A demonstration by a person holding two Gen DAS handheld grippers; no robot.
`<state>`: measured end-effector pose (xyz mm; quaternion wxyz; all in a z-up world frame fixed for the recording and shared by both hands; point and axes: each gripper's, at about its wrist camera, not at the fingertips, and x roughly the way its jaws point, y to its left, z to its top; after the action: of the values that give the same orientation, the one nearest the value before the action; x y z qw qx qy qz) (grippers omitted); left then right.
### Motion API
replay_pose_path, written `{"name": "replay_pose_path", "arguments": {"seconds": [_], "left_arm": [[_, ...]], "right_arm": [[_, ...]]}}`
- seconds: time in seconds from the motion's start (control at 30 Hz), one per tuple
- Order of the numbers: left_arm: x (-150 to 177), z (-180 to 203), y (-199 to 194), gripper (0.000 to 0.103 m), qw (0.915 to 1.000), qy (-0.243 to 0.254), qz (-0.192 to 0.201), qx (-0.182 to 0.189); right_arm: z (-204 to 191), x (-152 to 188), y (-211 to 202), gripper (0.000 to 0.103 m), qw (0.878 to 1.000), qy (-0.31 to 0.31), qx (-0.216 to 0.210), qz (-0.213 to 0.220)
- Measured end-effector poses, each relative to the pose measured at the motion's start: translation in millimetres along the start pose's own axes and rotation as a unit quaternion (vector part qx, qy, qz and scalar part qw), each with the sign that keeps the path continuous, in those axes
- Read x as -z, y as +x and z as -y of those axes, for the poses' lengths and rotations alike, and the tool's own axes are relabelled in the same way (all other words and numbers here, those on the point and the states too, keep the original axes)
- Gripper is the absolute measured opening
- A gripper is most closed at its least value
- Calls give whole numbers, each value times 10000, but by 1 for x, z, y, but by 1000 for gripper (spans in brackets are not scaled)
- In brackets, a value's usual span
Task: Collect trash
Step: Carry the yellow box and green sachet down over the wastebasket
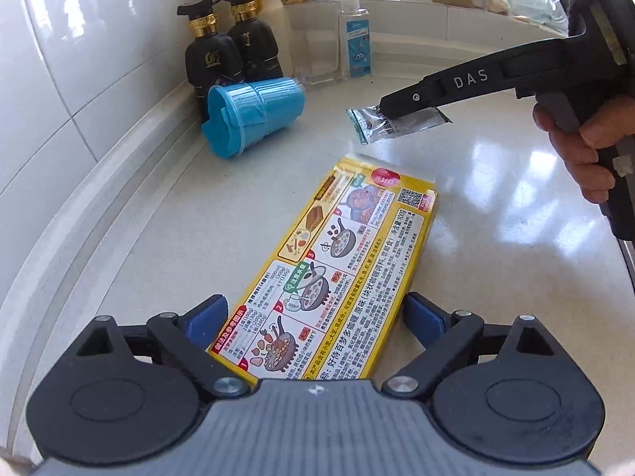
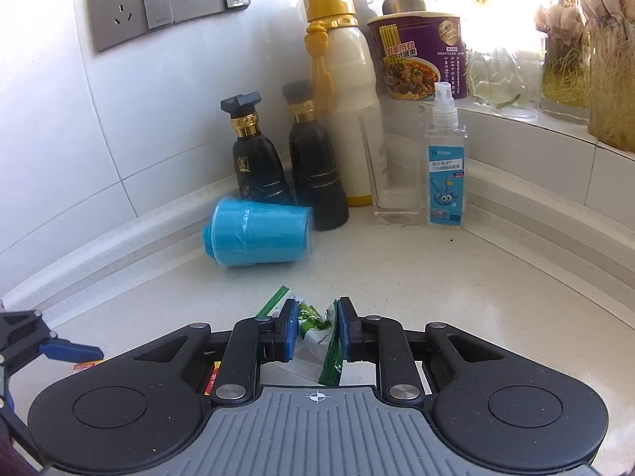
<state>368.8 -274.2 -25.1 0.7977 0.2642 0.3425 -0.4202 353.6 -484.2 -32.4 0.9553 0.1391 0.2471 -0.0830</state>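
Trash: two pieces in play here, a small crumpled wrapper (image 2: 315,323) with green print and a flat yellow curry box (image 1: 333,277), printed side up on the counter (image 1: 496,246).

Right tool (image 2: 316,327): closed on the wrapper, both blue pads squeezing it. In the left view we see the same wrapper (image 1: 381,125) pinched at the tip of the right tool (image 1: 397,113) and hanging clear of the counter, so we'd say it's picked up and ready to be carried off.

Left tool (image 1: 315,317): wide open, one blue finger on each side of the box's near end. We can't see either pad touching the cardboard, so no grip on it yet. Straddling the narrow way makes sense, since the box looks too long to grab end to end.

Where the trash sits: box in the middle of the counter, well clear of the wall; wrapper in the air just beyond its far end.

Blue cup (image 2: 260,236): lying on its side near the wall, against the two black bottles (image 2: 258,158). Might be trash too, honestly can't tell.

Probably not trash: spray bottle (image 2: 444,158), white flask with yellow cap (image 2: 345,91) and noodle tub (image 2: 420,55), all standing upright along the back.

Bin: none in either view, so we can't say where this goes.

Next, our guess: close the left tool on the box.
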Motion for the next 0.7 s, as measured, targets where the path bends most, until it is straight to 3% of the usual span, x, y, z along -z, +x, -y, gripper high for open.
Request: {"name": "replay_pose_path", "arguments": {"seconds": [0.33, 0.5, 0.7], "left_arm": [[21, 25, -25, 81, 9938, -946, 96, -576], [29, 32, -36, 81, 9834, -1652, 65, -753], [40, 34, -58, 79, 9730, -2120, 250, -876]], "right_arm": [[-10, 12, -47, 20, 9989, 391, -225, -88], [-17, 24, -65, 20, 9985, 435, -286, -197], [-26, 37, -88, 20, 9971, 518, -443, -325]]}}
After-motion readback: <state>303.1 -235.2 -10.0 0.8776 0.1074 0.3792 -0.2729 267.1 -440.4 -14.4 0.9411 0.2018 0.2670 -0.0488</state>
